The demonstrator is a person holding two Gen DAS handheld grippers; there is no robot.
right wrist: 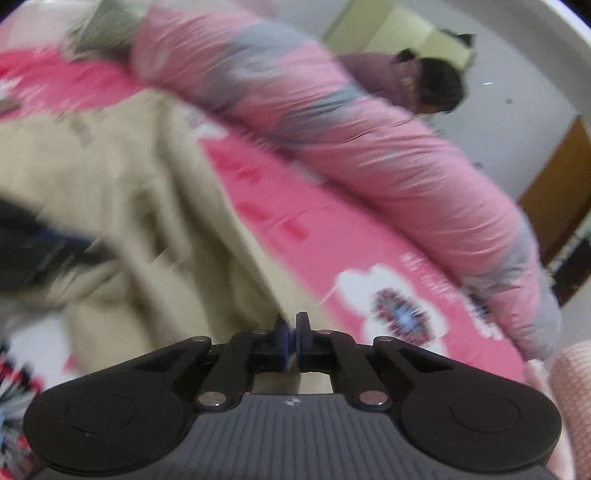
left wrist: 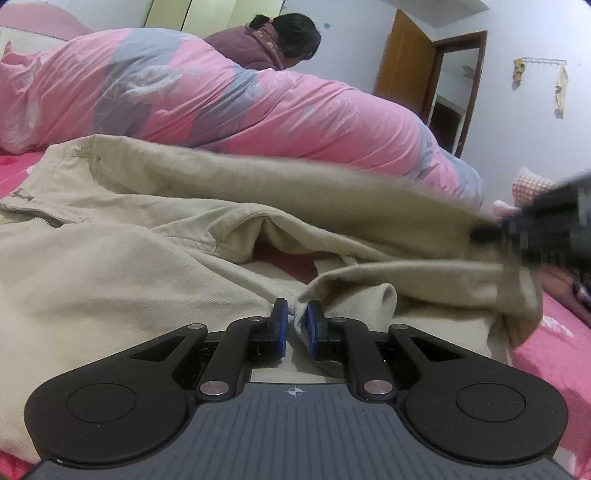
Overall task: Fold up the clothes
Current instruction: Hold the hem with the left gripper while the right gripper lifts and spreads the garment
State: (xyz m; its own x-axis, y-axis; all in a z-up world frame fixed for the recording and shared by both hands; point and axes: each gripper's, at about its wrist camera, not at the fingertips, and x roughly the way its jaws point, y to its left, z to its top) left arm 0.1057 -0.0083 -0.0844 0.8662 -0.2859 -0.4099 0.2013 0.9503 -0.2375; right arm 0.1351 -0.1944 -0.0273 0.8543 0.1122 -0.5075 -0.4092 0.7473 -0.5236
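Trousers [left wrist: 110, 258] beside rumpled pink duvet [left wrist: 184, 96]

Beige trousers [left wrist: 129, 258], crumpled on pink bedsheet [left wrist: 554, 350], 1 leg lifted.

Home bedroom. Bed with bright pink printed sheet [right wrist: 332, 236], white cartoon patches on it. Thick pink-and-grey quilt [left wrist: 229, 96] bunched along far side of bed. Person in purple padded jacket [left wrist: 258, 44] beyond quilt, back turned. Pale green wardrobe doors [left wrist: 207, 14] behind. Brown wooden door [left wrist: 406, 59] open on dark doorway, white walls. Hook rail [left wrist: 541, 61] on wall with small cloth items hanging. Beige trousers [left wrist: 110, 258] spread on sheet.
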